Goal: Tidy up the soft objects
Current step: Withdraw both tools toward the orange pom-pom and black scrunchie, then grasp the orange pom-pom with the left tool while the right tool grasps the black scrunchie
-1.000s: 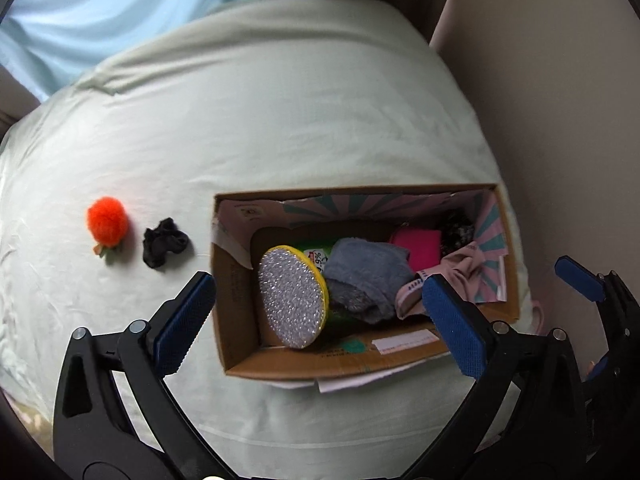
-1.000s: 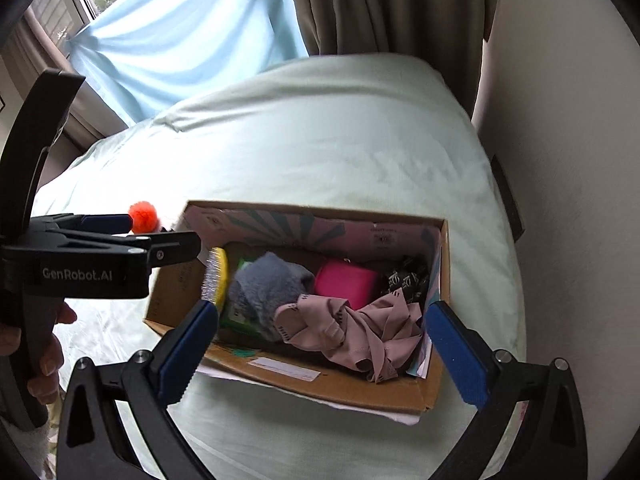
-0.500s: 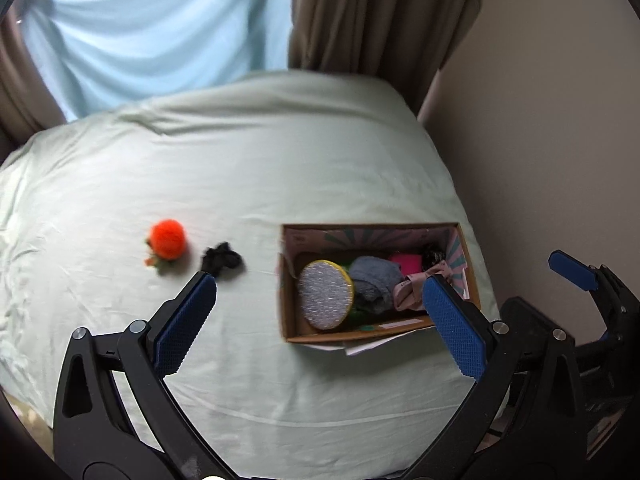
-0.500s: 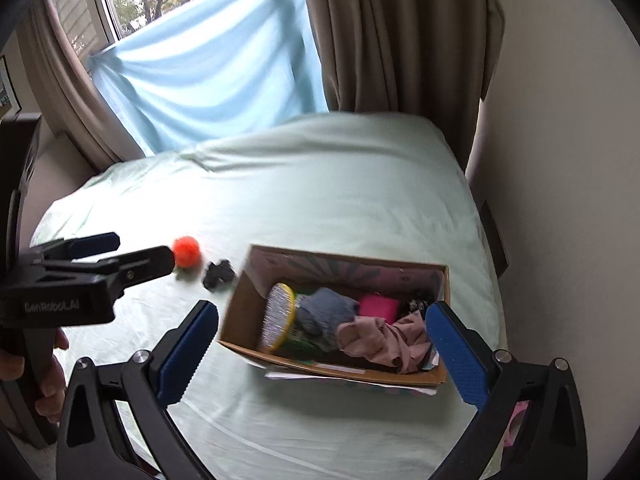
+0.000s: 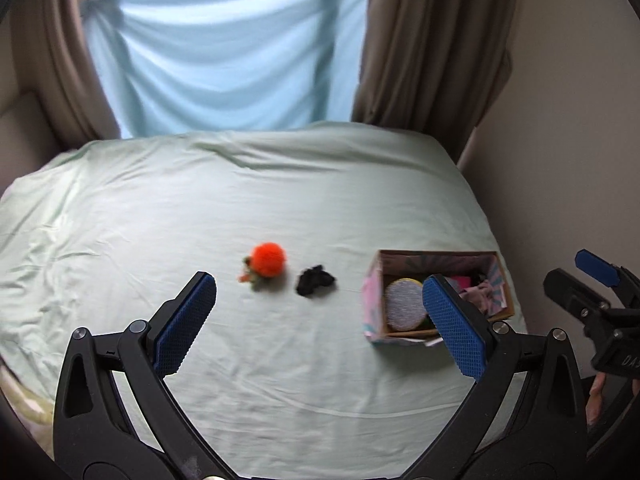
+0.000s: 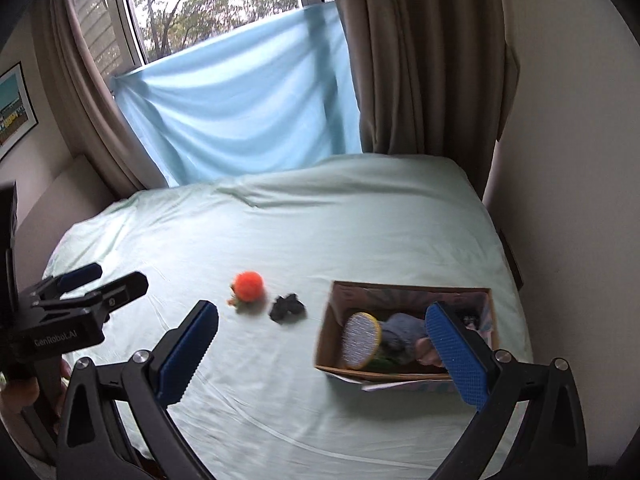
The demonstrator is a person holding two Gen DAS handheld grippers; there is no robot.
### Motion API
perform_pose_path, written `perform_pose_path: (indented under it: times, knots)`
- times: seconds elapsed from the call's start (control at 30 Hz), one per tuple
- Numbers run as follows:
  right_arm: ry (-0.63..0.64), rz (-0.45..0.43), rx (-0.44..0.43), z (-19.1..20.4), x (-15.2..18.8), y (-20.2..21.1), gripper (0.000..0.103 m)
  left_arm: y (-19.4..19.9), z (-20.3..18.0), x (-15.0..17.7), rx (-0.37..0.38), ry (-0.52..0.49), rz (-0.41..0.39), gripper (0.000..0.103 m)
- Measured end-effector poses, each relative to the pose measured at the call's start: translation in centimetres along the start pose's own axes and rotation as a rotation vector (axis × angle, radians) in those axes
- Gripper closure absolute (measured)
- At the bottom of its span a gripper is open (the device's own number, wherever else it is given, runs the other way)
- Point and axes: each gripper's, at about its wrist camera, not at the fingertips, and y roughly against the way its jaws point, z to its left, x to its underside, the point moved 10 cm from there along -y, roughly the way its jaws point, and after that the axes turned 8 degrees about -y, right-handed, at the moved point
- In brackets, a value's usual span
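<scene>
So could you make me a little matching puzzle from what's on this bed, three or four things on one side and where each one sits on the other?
Things:
1. orange pom-pom
2. black scrunchie
3. round glittery sponge
4. left gripper

Places or states:
A. standing on edge inside the cardboard box
B. open, holding nothing
C. on the sheet, farthest from the box
D. on the sheet, between the pom-pom and the box

Pairs: 1-C, 2-D, 3-A, 4-B
</scene>
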Motion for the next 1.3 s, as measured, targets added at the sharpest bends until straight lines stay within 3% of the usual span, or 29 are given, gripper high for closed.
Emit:
perform_pose_path:
  times: [0.17, 0.43, 0.6, 0.83, 1.1, 1.3]
  knots:
    - [0.019, -0.027, 0.005, 3.8, 0.7, -0.1, 0.0, 0.2, 4.2, 0.9, -0.001, 0.007, -0.013, 0.0]
    - [-0.022, -0.03, 0.001, 8.0, 1.8, -4.6, 0.0, -3.1, 9.2, 2.1, 0.037, -0.014, 0.002, 0.0]
    - [-0.034, -0.049, 0.044, 9.3, 2.7, -9.4, 0.0, -8.7, 11.5, 3.2, 0.075, -0.058, 0.018, 0.0]
    - [-0.042, -0.059, 0.1, 8.9, 5.4, -19.5, 0.0, -18.2, 13.2, 5.0, 0.133, -0.108, 0.014, 0.001]
    - [0.026, -0.019, 0.128, 8.2, 10.0, -30.3, 0.0, -29.7, 13.5, 7.6, 0.176, -0.151, 0.035, 0.001]
    - [-0.001, -0.007, 0.157, 5.8, 12.2, -36.2, 0.0, -36.4, 12.7, 9.3, 0.203, -0.157, 0.05, 0.001]
